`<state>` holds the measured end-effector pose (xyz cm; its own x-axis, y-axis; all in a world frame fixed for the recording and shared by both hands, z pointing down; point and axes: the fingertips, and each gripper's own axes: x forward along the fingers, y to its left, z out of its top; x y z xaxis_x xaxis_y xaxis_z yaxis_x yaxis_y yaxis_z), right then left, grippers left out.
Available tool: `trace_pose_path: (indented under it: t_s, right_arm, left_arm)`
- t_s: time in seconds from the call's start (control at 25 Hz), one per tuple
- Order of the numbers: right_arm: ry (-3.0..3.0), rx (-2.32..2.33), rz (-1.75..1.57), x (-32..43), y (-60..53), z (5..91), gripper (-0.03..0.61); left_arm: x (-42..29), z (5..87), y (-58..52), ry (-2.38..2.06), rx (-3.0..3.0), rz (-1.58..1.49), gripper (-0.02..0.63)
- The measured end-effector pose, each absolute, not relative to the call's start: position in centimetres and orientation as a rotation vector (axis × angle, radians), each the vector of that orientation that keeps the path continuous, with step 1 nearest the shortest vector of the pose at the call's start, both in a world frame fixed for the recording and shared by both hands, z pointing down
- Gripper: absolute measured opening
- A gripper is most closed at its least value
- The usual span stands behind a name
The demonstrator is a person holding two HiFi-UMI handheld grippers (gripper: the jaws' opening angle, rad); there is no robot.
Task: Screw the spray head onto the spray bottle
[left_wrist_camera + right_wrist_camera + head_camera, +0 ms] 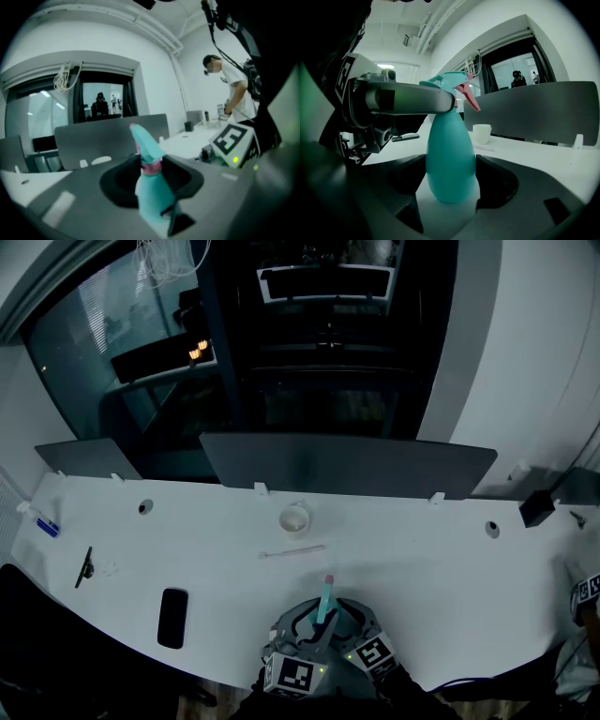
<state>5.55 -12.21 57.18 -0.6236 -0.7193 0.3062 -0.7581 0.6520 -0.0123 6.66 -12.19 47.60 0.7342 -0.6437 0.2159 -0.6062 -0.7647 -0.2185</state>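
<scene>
Status: assembly under way, not confirmed complete. The spray bottle [450, 159] stands upright on the white surface [543, 159], near its front edge. The right tool [450, 183] is closed on the bottle's lower body, jaws against both sides. The spray head [149, 187] sits on top of the bottle neck. The left tool [151, 178] is closed partway on it, the head clamped between its jaws. In the right gripper view the left tool's finger crosses in front of the collar, so thread engagement cannot be verified. Judgement: placement of the head is done. Turning it down to a firm seat, then release of both tools, appears outstanding.
</scene>
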Motion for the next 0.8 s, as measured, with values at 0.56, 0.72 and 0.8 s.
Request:
trace_pose_path:
  t_s: [0.56,0.72,0.8]
  right_arm:
    - [-2.586,1.196,0.191,5.5,-12.2,56.9,0.341]
    - [-2.611,1.144,0.185,5.6,-12.0,57.3,0.341]
    - [-2.638,1.077,0.188,5.6,-11.8,57.3,0.341]
  left_arm:
    - [6.7,46.3,-12.9,1.068,-2.995,-0.409,0.133]
    - [7.1,46.5,-12.1,0.886,-3.003,-0.452,0.129]
    - [7.2,46.6,-11.8,0.75,-3.019,-0.485,0.129]
